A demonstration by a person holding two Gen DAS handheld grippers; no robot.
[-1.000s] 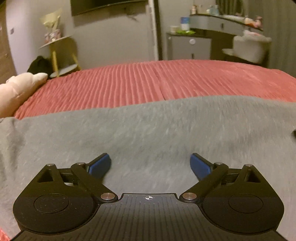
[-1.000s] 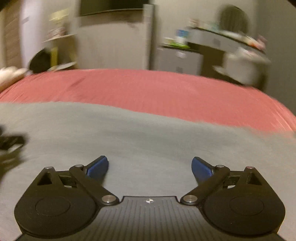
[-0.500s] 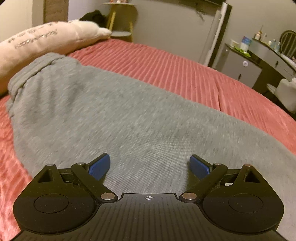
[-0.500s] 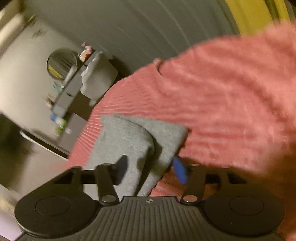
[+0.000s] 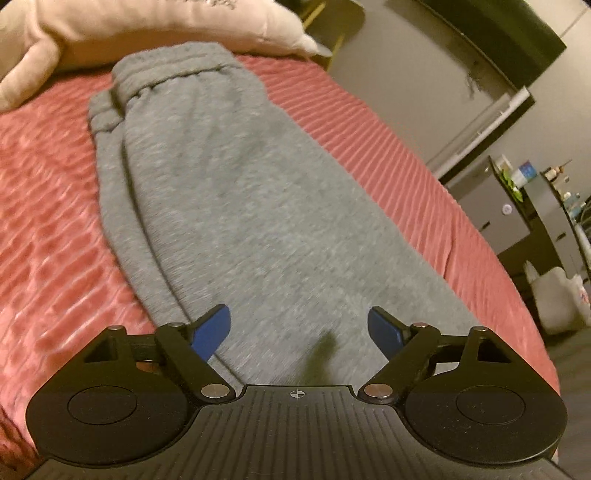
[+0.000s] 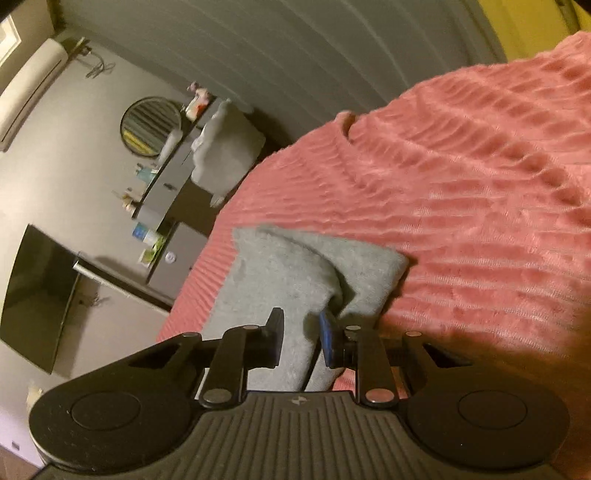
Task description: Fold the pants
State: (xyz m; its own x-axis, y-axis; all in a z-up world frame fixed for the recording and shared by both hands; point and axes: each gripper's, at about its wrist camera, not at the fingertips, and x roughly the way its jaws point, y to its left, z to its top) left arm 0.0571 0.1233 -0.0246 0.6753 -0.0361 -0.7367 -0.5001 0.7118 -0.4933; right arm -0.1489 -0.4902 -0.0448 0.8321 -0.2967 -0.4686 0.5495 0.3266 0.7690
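Grey sweatpants (image 5: 229,206) lie lengthwise on a red ribbed bed cover (image 5: 44,206), the legs stacked and the waistband (image 5: 173,70) at the far end by a pillow. My left gripper (image 5: 299,325) hovers over the middle of the legs. Its jaws are closing but still stand wide, the blue pads (image 5: 212,328) clear of the cloth. In the right wrist view the cuff end of the pants (image 6: 295,266) runs between the fingers of my right gripper (image 6: 301,332). Those jaws are closing and pinch a fold of the grey cloth.
A cream pillow (image 5: 147,26) lies beyond the waistband. Off the bed stand a grey dresser (image 5: 535,206), a white chair (image 6: 225,147), a round mirror (image 6: 151,125) and a dark TV (image 6: 40,295). Red bed cover (image 6: 461,206) spreads to the right of the cuffs.
Both grippers rolled and swung apart along the pants: the left now looks toward the waistband, the right toward the cuffs. The right jaws went from wide open to pinching the cloth.
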